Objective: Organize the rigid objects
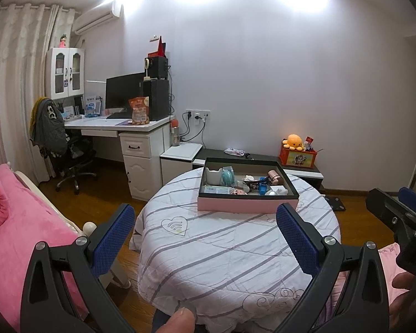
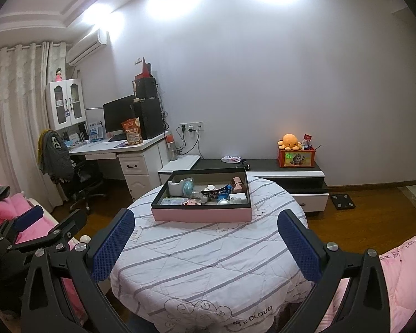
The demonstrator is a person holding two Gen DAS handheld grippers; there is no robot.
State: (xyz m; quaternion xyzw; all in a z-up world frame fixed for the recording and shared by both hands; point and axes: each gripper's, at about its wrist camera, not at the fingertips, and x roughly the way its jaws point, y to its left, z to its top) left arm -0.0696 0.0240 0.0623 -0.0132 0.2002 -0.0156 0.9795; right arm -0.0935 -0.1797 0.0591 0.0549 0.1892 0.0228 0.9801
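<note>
We see a pale wall (image 2: 263,83) washed by bright ceiling light, a wooden floor (image 2: 374,208), cream curtains (image 1: 11,83) at left with an air conditioner (image 1: 97,18) beside them, a white desk (image 1: 119,125) bearing a dark monitor (image 1: 123,91), an office chair (image 1: 72,152), and a low black-and-white cabinet (image 2: 291,172) along the wall

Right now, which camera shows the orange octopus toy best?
The right wrist view: the octopus sits clear on its red box, nearer the picture's middle. The left wrist view shows it too, slightly more to the side.
</note>
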